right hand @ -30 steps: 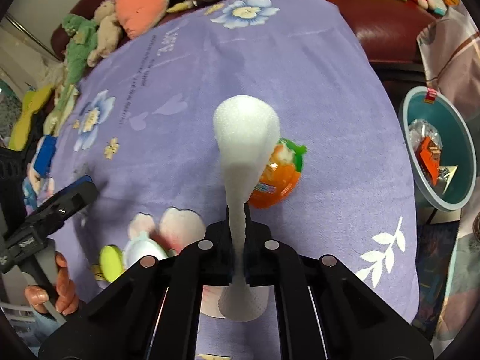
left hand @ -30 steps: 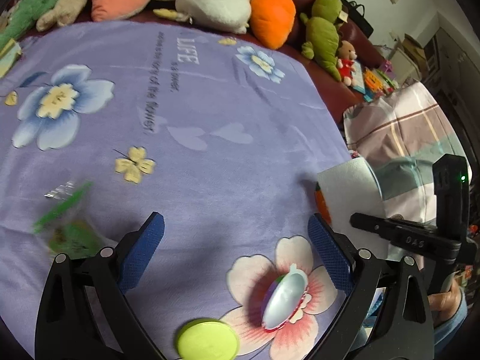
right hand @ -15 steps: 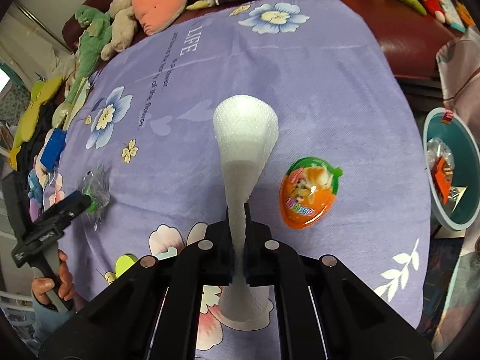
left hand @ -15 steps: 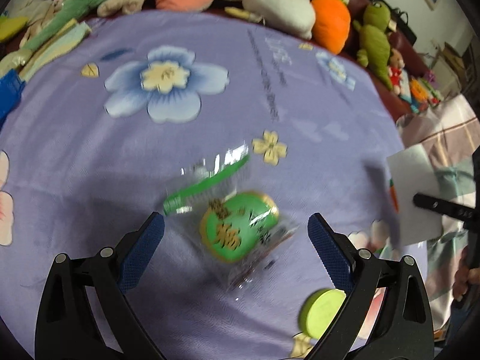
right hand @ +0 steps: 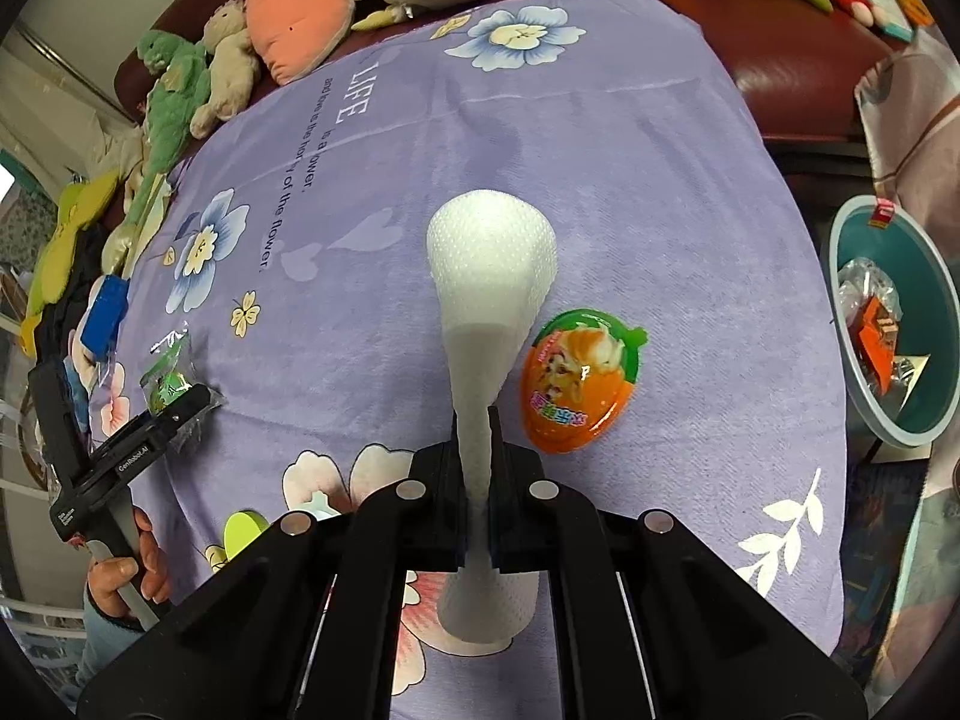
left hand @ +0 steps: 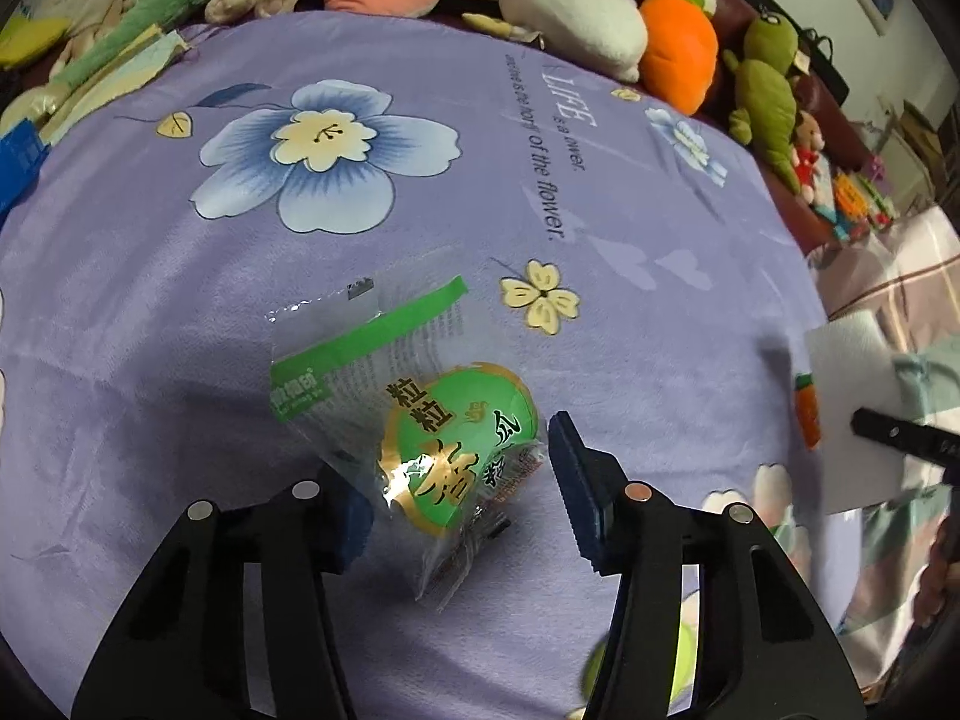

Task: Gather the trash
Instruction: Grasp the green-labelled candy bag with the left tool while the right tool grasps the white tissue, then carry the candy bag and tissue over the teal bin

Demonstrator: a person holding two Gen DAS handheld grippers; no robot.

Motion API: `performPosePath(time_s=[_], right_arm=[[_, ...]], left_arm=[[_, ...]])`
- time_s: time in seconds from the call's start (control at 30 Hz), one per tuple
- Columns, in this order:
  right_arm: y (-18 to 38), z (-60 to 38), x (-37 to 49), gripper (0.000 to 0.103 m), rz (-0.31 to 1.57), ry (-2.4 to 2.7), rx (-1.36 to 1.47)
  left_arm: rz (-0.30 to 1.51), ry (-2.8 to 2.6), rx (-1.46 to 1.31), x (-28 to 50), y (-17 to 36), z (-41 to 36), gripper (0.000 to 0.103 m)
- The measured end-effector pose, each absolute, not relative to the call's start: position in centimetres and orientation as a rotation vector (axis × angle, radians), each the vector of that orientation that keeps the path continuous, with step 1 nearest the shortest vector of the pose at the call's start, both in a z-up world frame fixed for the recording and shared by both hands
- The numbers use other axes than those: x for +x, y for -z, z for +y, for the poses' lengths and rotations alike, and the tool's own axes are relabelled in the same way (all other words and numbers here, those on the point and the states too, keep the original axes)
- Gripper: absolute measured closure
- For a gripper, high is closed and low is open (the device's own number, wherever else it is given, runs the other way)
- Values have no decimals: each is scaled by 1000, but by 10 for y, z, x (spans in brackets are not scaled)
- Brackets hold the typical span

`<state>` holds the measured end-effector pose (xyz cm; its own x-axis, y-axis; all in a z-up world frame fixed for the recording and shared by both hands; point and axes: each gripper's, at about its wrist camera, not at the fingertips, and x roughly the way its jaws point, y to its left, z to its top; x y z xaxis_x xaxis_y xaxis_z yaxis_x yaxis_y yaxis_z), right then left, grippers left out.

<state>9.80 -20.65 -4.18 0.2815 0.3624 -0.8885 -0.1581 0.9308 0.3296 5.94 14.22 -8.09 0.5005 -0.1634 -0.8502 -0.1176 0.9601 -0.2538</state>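
On a purple flowered cloth [left hand: 600, 192], the left gripper [left hand: 456, 495] straddles a clear plastic snack wrapper with a green label [left hand: 444, 450], its jaws closing around it. The right gripper [right hand: 477, 462] pinches a folded white paper towel [right hand: 489, 276] tight, beside an orange egg-shaped wrapper [right hand: 579, 381]. A teal bin [right hand: 864, 396] of trash stands off the cloth's edge.

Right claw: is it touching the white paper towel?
Touching. The right wrist view shows the right claw shut on the white paper towel, pinching its narrow middle between both pads.
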Motion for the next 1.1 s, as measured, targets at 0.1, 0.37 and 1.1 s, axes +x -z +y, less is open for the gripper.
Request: performPosePath(time_s=[0.1, 0.37, 1.1], right_arm=[[42, -212, 99, 98, 1233, -353, 204], [31, -244, 103, 98, 1177, -332, 256], [30, -493, 108, 98, 1027, -22, 468]], left_arm=[[1040, 62, -292, 61, 72, 132, 49], [1014, 193, -259, 76, 46, 76, 49], [1060, 600, -10, 147, 27, -203, 48]])
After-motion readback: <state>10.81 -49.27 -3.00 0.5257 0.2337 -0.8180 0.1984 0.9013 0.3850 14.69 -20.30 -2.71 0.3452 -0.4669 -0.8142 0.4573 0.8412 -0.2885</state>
